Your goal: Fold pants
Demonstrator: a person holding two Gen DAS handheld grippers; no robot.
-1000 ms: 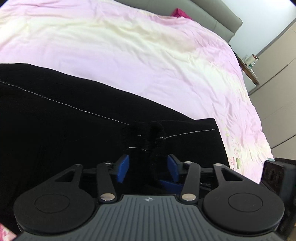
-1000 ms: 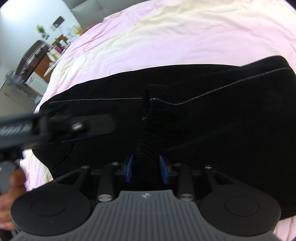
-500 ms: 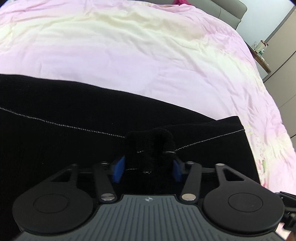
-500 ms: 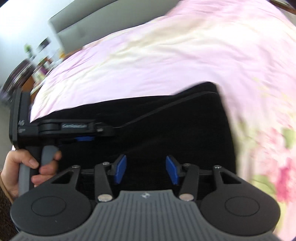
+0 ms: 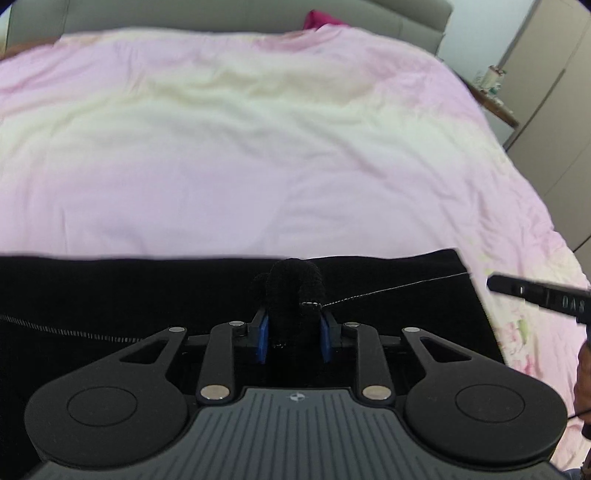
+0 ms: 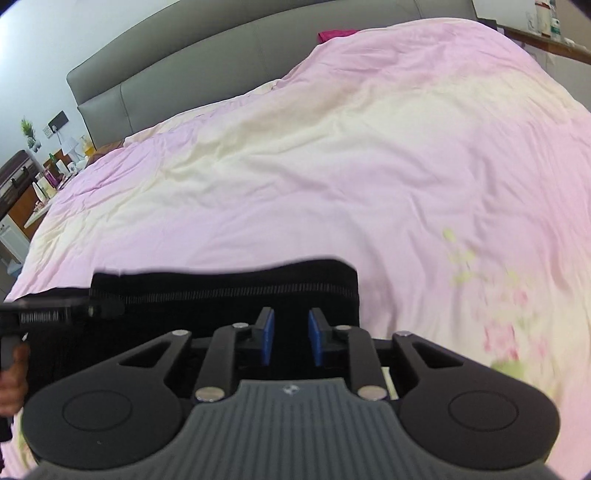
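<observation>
Black pants (image 5: 129,295) with a thin white side seam lie across the near edge of the pink bed. My left gripper (image 5: 293,332) is shut on a bunched fold of the pants fabric, which pokes up between the blue pads (image 5: 263,341). In the right wrist view the pants (image 6: 221,291) end just ahead of my right gripper (image 6: 290,338), whose blue pads stand apart with nothing between them. The right gripper shows in the left wrist view at the right edge (image 5: 539,295). The left gripper shows in the right wrist view at the left edge (image 6: 55,314).
The pink and cream bedspread (image 5: 258,147) stretches ahead to a grey headboard (image 6: 184,77). A magenta item (image 5: 321,18) lies by the headboard. A cluttered side table (image 6: 48,177) stands left, a shelf (image 5: 495,96) and wardrobe doors right.
My right gripper let go of the pants fold and drew back to the pants' end. My left gripper closed tighter on its fold and both views tilted up toward the headboard.
</observation>
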